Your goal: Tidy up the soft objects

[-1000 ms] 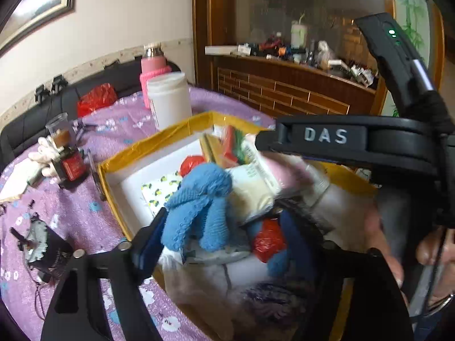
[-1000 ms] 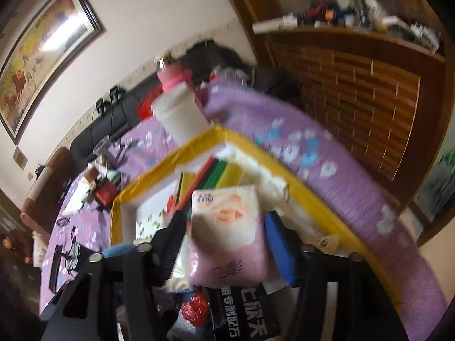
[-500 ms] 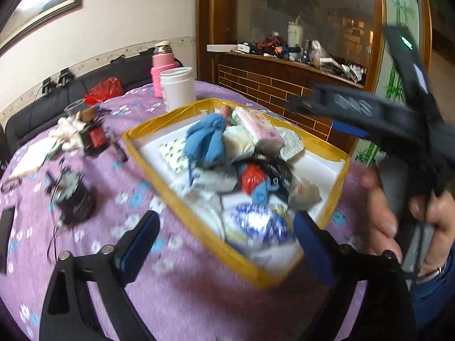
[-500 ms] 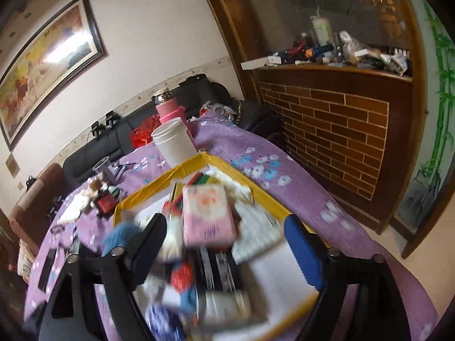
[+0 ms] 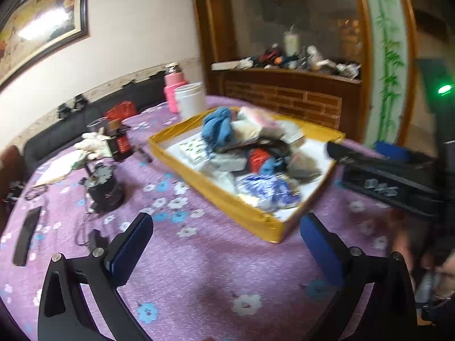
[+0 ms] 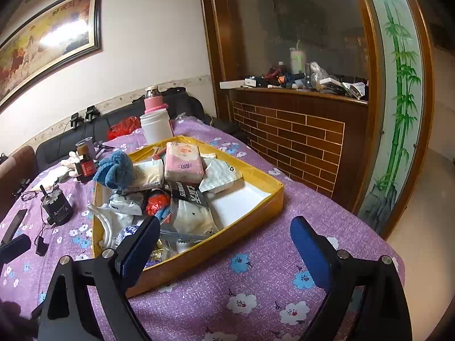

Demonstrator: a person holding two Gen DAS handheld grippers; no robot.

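We hold two claws over a round table (image 6: pixel 256 298) with a purple flowered cloth. Our left gripper (image 5: pixel 227 250) has its blue pads far apart and its jaws are opening, with nothing between them — only cloth shows in the gap. Our right gripper (image 6: pixel 224 253) is the same: jaws opening, pads wide, nothing held. Its left pad sits in front of the near edge of the yellow tray (image 6: pixel 256 207).

The tray lies in the middle of the table, reaching toward the far edge. The soft things are heaped inside it. A blue knitted piece (image 6: pixel 115 169) sits on the pile at the tray's far left side. A pink tissue pack (image 6: pixel 183 162) lies on top near the far end. A black packet (image 6: pixel 187 193) with white letters lies in the middle, and a small red bag (image 6: pixel 156 203) is just beside it. A white bag (image 6: pixel 193 218) rests near the tray's near edge. The right part of the tray floor is bare and white.

Past the tray's far corner stands a white jar (image 6: pixel 156 129), with a pink bottle (image 6: pixel 153 101) just behind it. Near the table's left edge we see a black round device (image 6: pixel 57 207) and a dark bottle with a red label (image 6: pixel 86 164).
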